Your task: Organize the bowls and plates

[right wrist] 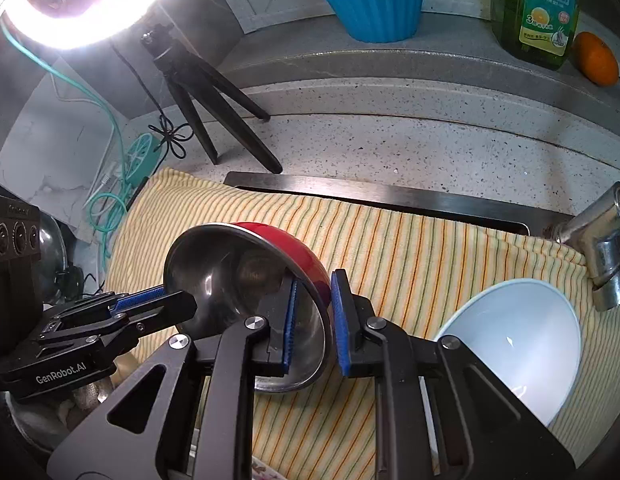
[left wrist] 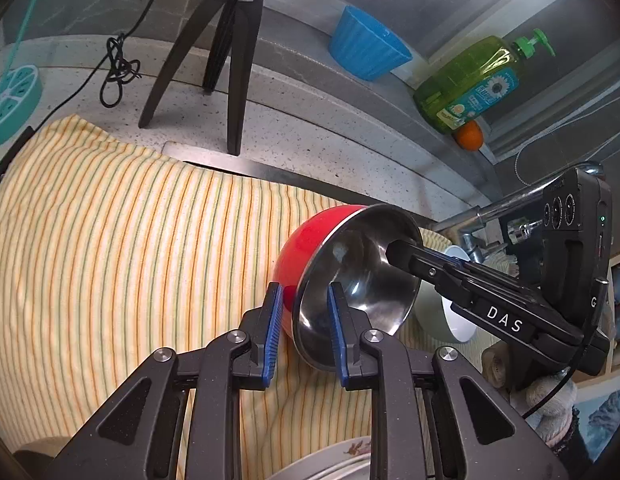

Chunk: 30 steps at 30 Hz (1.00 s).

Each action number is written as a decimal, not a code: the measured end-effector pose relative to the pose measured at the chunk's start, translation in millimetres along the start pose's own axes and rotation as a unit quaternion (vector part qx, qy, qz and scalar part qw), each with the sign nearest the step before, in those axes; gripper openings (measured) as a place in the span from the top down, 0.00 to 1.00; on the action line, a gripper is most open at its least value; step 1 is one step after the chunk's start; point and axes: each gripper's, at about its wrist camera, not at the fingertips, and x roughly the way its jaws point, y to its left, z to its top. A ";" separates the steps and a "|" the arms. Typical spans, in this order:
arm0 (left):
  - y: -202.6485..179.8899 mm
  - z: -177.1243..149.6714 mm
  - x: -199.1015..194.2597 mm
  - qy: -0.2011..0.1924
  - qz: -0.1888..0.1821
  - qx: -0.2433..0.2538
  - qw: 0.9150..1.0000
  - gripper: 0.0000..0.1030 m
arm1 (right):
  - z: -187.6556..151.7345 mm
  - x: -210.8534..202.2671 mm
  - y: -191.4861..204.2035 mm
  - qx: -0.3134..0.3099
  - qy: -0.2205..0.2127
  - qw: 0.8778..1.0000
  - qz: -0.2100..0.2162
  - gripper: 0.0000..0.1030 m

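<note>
1. A round metal bowl, red enamel outside and bare steel inside (left wrist: 350,276), is tipped up on its side over the yellow striped cloth (left wrist: 110,240) that covers the speckled stone desk (left wrist: 330,140). Its lower edge seems to rest on the cloth, though the fingers hide the contact.
2. The left hand-held gripper (left wrist: 304,332) is nearly closed and pinches the bowl's rim, one blue-padded finger against the red outside and the other inside the steel hollow.
3. The right hand-held gripper (right wrist: 314,320) is likewise nearly closed on the opposite part of the same rim, one pad inside and one on the red wall.
4. Gripping the thin rim from two sides likely keeps the smooth, rounded bowl from swivelling or slipping while it is tilted; a single pinch on such a lip would let it pivot.
5. A white ceramic bowl (right wrist: 522,340) lies tilted just beside the red one, under the chrome tap (right wrist: 602,248). The red bowl is probably meant to be nested or stacked with it.
6. Both grippers point steeply downward toward the cloth and come at the bowl from opposite sides, so that each appears in the other's camera.
7. A patterned plate's edge (left wrist: 350,456) shows below the left gripper, too cropped to describe further.
</note>
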 end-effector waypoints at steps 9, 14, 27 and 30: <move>3.4 -13.3 -27.1 -0.019 -0.002 0.001 1.000 0.80 | -10.4 -21.4 19.4 -0.005 -0.016 1.000 0.011 0.85; 5.6 -22.8 -47.4 -0.032 -0.003 0.002 0.999 0.80 | -18.9 -34.8 34.6 -0.008 -0.019 1.000 0.021 0.85; 14.8 -64.3 -111.0 -0.063 -0.003 0.005 0.998 0.80 | -48.2 -69.2 91.8 -0.041 -0.011 0.998 0.054 0.85; 23.3 -75.0 -126.5 -0.070 -0.001 0.000 0.998 0.80 | -55.3 -71.4 107.5 -0.050 -0.006 0.997 0.067 0.85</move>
